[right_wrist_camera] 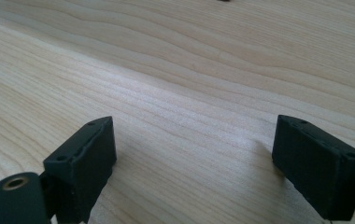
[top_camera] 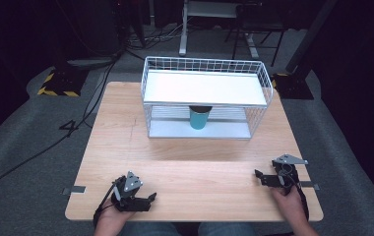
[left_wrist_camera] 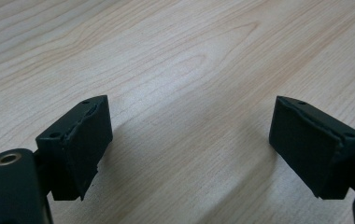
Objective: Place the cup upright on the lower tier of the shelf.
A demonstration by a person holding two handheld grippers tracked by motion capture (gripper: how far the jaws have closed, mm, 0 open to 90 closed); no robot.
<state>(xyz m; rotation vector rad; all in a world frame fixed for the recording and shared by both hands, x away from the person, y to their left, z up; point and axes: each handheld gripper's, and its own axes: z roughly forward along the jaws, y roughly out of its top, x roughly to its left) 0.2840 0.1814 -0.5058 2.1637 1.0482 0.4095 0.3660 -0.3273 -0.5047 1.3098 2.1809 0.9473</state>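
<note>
A teal cup (top_camera: 199, 118) with a dark rim stands upright on the lower level of a white wire shelf rack (top_camera: 205, 71) at the back middle of the wooden table (top_camera: 126, 142). My left gripper (top_camera: 151, 197) rests low at the table's front left, open, jaws pointing right. My right gripper (top_camera: 258, 175) rests at the front right, open, jaws pointing left. In the left gripper view the left gripper (left_wrist_camera: 189, 140) has bare wood between its wide-apart jaws. The right gripper (right_wrist_camera: 194, 154) in the right gripper view shows the same, nothing held.
The rack has a flat white top shelf (top_camera: 204, 87) over the cup. Cables (top_camera: 91, 103) run across the grey floor left of the table. Chair and desk legs (top_camera: 244, 34) stand beyond the table. Metal tabs (top_camera: 74, 190) stick out at the table's side edges.
</note>
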